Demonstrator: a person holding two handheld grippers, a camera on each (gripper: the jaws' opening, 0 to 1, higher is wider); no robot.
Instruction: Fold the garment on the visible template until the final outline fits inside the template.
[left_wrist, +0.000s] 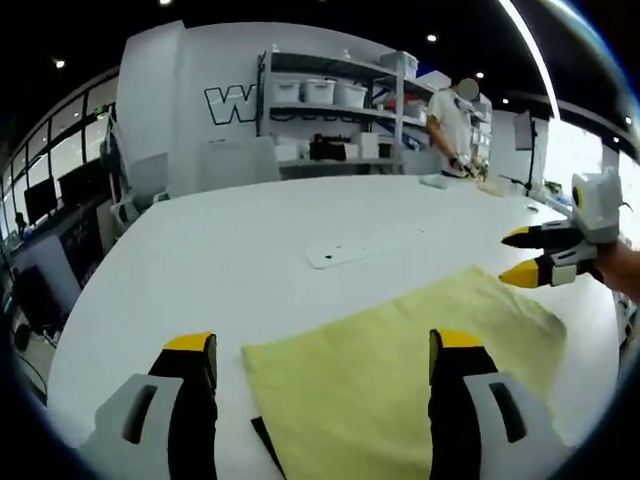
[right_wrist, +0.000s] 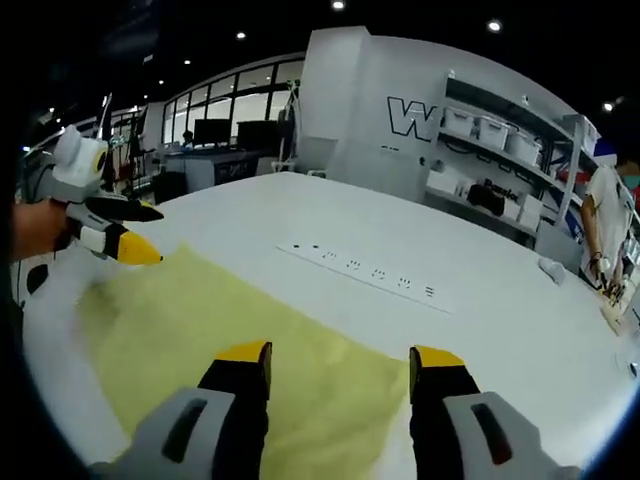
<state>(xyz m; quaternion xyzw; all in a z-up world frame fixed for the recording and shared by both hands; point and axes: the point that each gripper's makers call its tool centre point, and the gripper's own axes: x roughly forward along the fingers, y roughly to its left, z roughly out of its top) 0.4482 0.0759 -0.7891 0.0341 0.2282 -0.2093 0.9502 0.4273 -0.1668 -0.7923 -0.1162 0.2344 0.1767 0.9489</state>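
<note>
One yellow garment (left_wrist: 400, 370) lies flat on the near part of the white surface (left_wrist: 230, 250), with two tongs above it, the left tongs (left_wrist: 325, 345) and right tongs (right_wrist: 340, 355), both wide and holding nothing.

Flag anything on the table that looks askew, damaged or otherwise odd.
Nothing stands out. The yellow garment lies flat on the white table. A dark template corner peeks out at its near edge. Both grippers are open above it.

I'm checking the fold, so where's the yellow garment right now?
The yellow garment lies flat on the white table, just ahead of the left gripper and the right gripper, both open.
</note>
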